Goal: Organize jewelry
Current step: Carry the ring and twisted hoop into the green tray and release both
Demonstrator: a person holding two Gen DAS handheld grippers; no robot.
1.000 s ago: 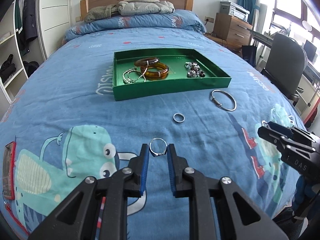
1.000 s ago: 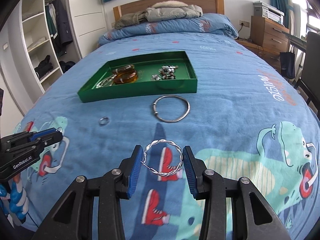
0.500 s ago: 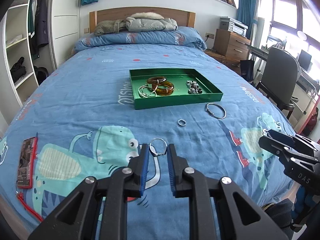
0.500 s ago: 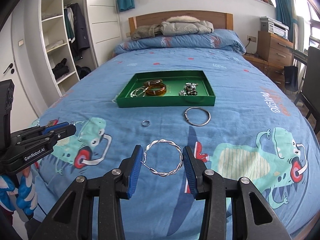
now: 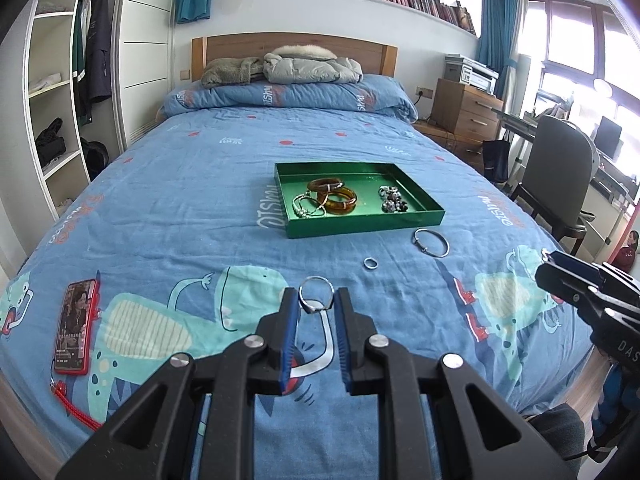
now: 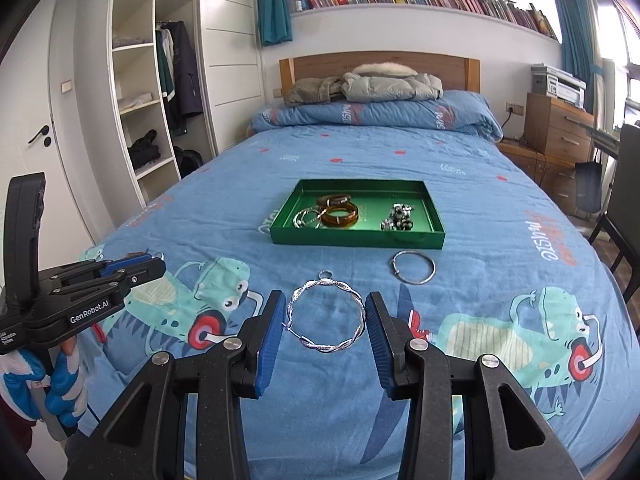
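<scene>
The small ring (image 5: 316,299), light, hard and probably slippery, sat pinched across its band in the left gripper (image 5: 317,312); the right gripper (image 6: 326,322) clamped the springy twisted bangle (image 6: 327,322) by its rim, above the bed (image 6: 480,208), short of the green tray (image 6: 356,238).

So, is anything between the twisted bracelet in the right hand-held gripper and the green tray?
Only a plain bangle and a small ring lie on the bed before the tray; carried above them, the twisted bracelet has a free path.
</scene>
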